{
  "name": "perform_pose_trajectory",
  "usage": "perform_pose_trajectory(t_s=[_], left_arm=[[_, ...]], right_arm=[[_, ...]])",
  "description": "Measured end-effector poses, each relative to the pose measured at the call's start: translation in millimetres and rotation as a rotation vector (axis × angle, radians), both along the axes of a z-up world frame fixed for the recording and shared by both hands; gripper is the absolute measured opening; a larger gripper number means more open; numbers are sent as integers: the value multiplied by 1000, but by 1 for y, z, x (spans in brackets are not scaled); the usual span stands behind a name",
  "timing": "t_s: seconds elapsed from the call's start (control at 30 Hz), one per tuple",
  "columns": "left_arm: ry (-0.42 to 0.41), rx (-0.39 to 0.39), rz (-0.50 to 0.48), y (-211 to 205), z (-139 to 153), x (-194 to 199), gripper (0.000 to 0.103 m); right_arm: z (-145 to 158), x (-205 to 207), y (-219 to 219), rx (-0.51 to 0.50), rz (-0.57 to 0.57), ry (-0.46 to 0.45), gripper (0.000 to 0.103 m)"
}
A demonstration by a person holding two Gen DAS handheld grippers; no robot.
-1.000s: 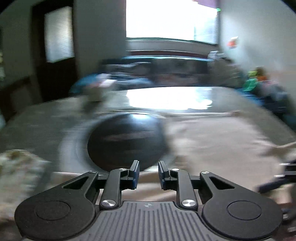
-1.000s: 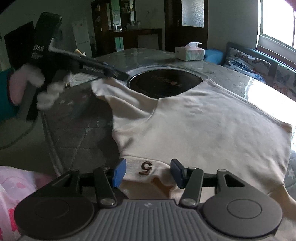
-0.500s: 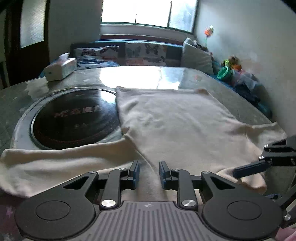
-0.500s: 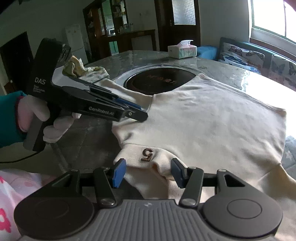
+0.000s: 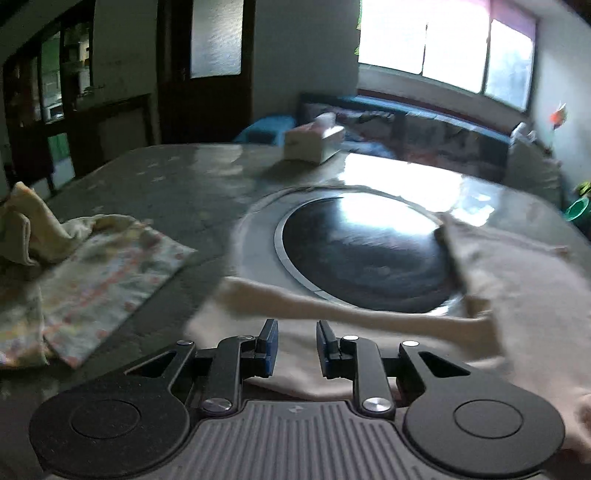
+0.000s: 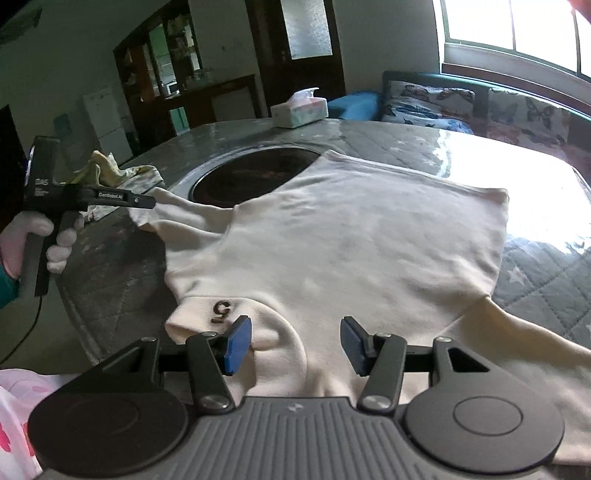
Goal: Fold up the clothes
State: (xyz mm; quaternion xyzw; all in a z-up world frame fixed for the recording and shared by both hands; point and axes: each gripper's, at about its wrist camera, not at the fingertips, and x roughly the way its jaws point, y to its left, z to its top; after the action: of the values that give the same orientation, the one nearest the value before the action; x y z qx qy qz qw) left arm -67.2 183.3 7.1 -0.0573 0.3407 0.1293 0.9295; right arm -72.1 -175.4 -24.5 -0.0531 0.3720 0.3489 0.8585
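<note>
One cream knit top (image 6: 354, 240), soft and matte, lies spread flat across the quilted table (image 6: 546, 273), its left sleeve now drawn outward since half a second ago, readying the fold; left gripper (image 5: 294, 345) narrowly parted over the sleeve, right gripper (image 6: 295, 343) wide above the collar.

Daylight pours through a wide window (image 6: 517, 33) above a bench with butterfly-print cushions (image 6: 428, 99). A dark wooden door (image 5: 207, 66) with frosted glass and a dark cabinet (image 6: 162, 62) line the pale far wall.
</note>
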Motion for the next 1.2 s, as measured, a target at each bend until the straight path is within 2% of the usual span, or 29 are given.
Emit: perform_pose_trajectory(t_s=[0.1, 0.47, 0.63, 0.73, 0.87, 0.97, 1.07, 1.2], left_arm=[[21, 45, -8, 6, -8, 11, 24], [22, 336, -121, -7, -27, 58, 24], [9, 401, -154, -8, -32, 66, 24], [5, 388, -156, -6, -31, 65, 25], [-1, 325, -132, -3, -23, 60, 28], [-37, 282, -134, -11, -9, 51, 32], [-80, 226, -173, -28, 3, 42, 38], [-116, 160, -275, -63, 14, 31, 38]], right_arm=[[-3, 0, 1, -9, 1, 12, 54], [-9, -2, 6, -38, 9, 20, 55], [-8, -3, 6, -51, 18, 12, 55], [-8, -4, 6, -47, 12, 12, 55], [-2, -6, 0, -27, -14, -1, 55], [7, -8, -15, 3, -68, -20, 55], [9, -6, -34, 11, -146, -27, 55], [3, -2, -61, 10, -255, -13, 55]])
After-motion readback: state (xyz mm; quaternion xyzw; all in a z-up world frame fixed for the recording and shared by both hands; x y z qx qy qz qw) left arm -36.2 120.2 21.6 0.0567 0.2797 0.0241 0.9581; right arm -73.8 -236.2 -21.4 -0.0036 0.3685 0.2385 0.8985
